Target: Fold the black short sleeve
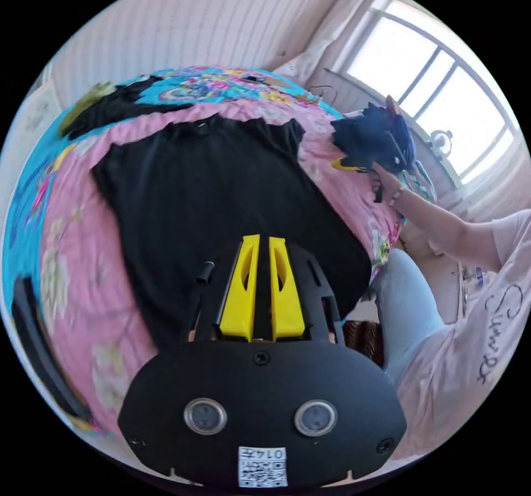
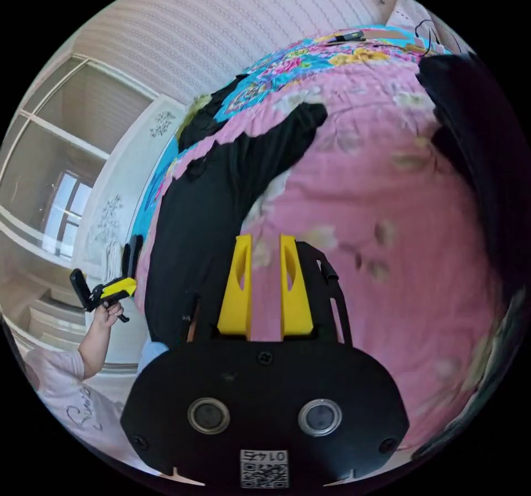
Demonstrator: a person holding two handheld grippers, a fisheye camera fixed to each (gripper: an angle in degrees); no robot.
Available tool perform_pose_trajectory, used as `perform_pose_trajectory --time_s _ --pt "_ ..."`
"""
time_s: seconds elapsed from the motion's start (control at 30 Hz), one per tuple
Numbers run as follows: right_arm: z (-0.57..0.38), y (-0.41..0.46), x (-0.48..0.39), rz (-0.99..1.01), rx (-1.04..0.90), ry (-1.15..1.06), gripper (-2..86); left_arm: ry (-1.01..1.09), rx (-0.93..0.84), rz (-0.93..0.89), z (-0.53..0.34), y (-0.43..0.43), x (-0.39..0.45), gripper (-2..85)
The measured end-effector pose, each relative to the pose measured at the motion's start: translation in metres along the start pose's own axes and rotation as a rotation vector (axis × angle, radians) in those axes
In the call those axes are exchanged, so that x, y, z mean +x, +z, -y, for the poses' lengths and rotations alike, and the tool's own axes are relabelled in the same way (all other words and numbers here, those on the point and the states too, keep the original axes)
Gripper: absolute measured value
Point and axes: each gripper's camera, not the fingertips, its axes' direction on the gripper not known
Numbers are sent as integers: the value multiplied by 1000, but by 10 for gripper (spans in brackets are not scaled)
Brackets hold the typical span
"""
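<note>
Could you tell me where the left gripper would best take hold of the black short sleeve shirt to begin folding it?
Probably at a sleeve of the black short sleeve shirt, which lies spread flat on the pink bedcover. Its left sleeve corner sticks out thin past the body, so the left gripper could come in from the outer side and pinch that edge.

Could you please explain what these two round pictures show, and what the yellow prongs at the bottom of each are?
A person holds a two-jaw tool in each hand, and a fisheye camera rides on each tool, hence the round pictures. The yellow prongs are that tool's own jaws: the left gripper in the left gripper view, the right gripper in the right gripper view. Both sets stand slightly apart, gripping nothing. A black short-sleeved shirt lies spread flat on a bed with a pink flowered cover. Each view also catches the person's other hand holding the other tool. More dark clothing lies farther back.
</note>
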Motion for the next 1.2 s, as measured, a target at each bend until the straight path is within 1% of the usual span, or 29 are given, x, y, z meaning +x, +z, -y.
perform_pose_trajectory --time_s 0.03,0.1,0.17,0.23,0.3,0.37,0.43,0.57,0.73,0.8,0.87,0.93,0.97,1.0,1.03,1.07,1.1,1.13,1.2 --pt "15 2 3 -15 17 9 87 30 5 -18 21 16 3 44" --pt "64 7 17 -41 110 72 99 123 -13 -49 99 81 17 49" --pt "91 11 28 -5 162 121 81 164 -17 -63 147 127 28 51" --pt "110 18 37 34 111 135 29 180 -41 -81 185 171 37 52" --pt "109 10 43 27 79 156 16 159 -114 -116 217 223 42 54" --pt "93 -14 45 44 92 163 11 136 -176 -172 232 247 46 55" --pt "71 -39 50 31 87 186 9 153 -176 -209 240 255 55 55" --pt "34 -60 69 44 -14 268 14 210 -205 -229 264 268 77 51" --pt "18 -78 82 58 47 334 29 316 -160 -149 332 295 104 50" --pt "18 -75 84 100 50 337 40 351 -134 -121 373 326 119 57" --pt "22 -68 83 112 32 330 50 374 -145 -105 401 361 132 73" --pt "28 -59 85 125 7 334 59 406 -199 -96 419 401 144 82" --pt "32 -55 86 140 4 342 62 426 -260 -91 427 428 151 82" --pt "35 -53 86 154 15 348 63 455 -323 -51 429 453 156 68" --pt "37 -53 86 159 21 349 63 473 -336 -29 430 461 157 61" --pt "41 -52 87 165 30 349 64 503 -309 -25 432 465 156 23" --pt "44 -51 88 169 36 351 63 468 -310 -37 437 464 150 1" --pt "46 -50 89 172 40 353 63 439 -297 -32 440 461 145 -1" --pt "52 -48 91 187 68 364 64 357 -195 -19 446 448 124 -8"
